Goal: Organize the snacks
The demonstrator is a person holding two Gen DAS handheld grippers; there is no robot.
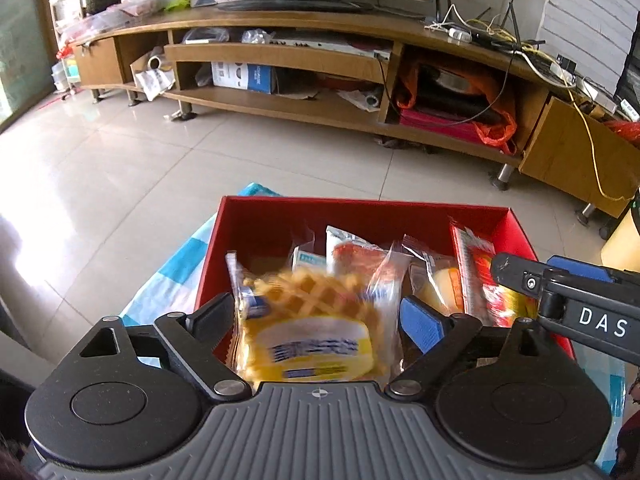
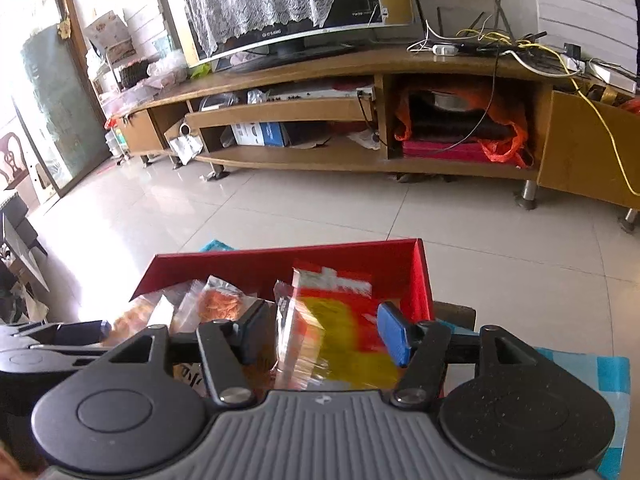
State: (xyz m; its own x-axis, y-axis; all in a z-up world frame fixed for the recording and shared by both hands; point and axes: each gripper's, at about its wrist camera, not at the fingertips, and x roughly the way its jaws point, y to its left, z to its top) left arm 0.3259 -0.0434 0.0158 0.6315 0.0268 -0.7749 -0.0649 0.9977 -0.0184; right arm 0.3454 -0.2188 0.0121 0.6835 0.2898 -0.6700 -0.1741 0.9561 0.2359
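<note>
A red box stands on a blue and white cloth and holds several wrapped snacks. My left gripper hangs over its near side, open. A waffle packet sits blurred between the fingers and is not clamped. Behind it lie a white and orange packet, a yellow pastry and a red packet. My right gripper is open over the right end of the red box. A blurred red and yellow packet lies loose between its fingers. Each gripper shows at the edge of the other's view.
The blue and white cloth covers the surface under the box. Beyond it is pale tiled floor. A long wooden TV stand with a screen, cables and cluttered shelves runs along the far wall. An orange snack packet lies left in the box.
</note>
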